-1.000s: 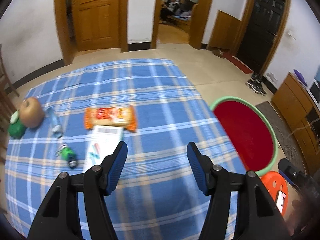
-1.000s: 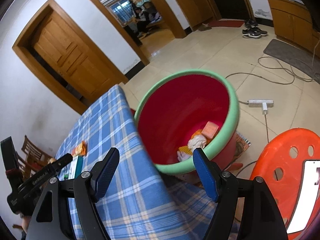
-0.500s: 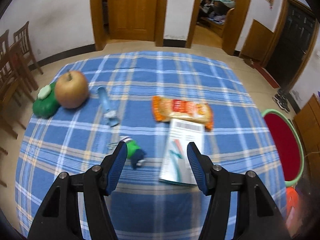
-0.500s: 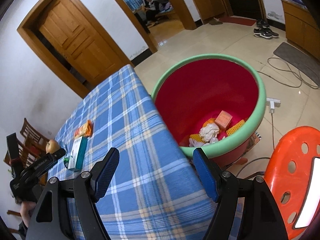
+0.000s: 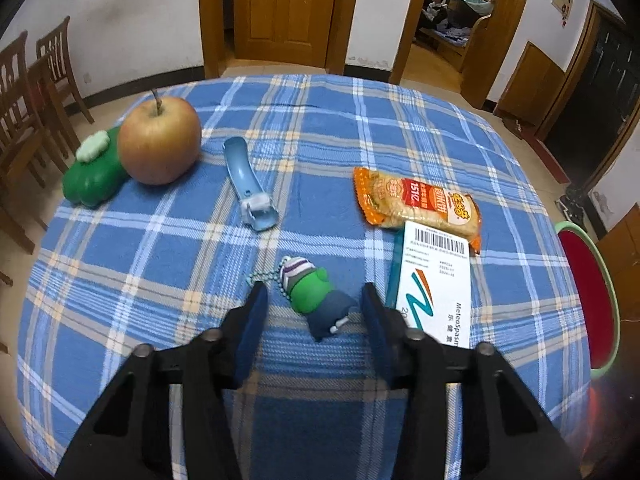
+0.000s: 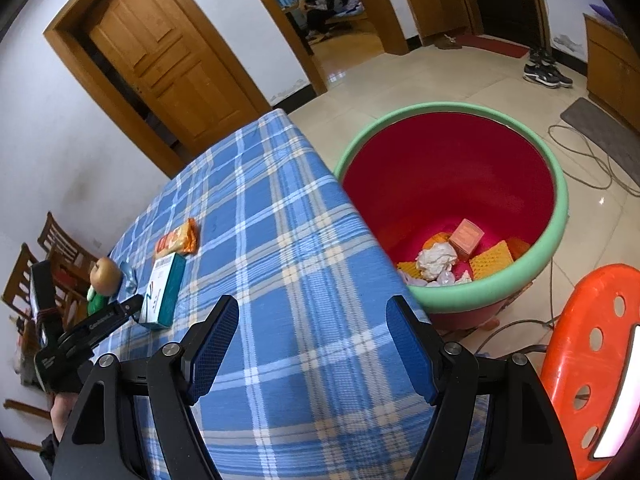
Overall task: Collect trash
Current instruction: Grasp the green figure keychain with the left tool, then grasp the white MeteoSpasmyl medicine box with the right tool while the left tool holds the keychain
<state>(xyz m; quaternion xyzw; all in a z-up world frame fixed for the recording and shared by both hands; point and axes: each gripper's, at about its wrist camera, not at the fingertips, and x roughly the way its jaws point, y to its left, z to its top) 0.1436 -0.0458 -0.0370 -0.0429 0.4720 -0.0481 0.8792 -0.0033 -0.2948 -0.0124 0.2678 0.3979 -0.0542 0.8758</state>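
On the blue plaid tablecloth point(image 5: 328, 128) lie an orange snack wrapper point(image 5: 416, 204), a white and teal box point(image 5: 432, 292) and a small green keychain figure point(image 5: 312, 292). My left gripper point(image 5: 314, 304) points down over the figure. Its jaws are closing with the figure between them, and a gap still shows on both sides. My right gripper point(image 6: 312, 312) hangs open and empty over the table's near edge. Beside the table stands the red bin with a green rim point(image 6: 560, 200), holding crumpled paper point(image 6: 436, 258) and wrappers.
An apple point(image 5: 159, 146), a green toy point(image 5: 94, 172) and a blue clip-like tool point(image 5: 250, 188) lie at the table's left. Wooden chairs point(image 5: 36, 92) stand past that side. An orange stool point(image 6: 592, 360) and floor cables point(image 6: 580, 152) are near the bin.
My left gripper swung left across the table and came down over the green figure, and its jaws narrowed. The right gripper drifted so more of the table shows; its jaws kept their width.
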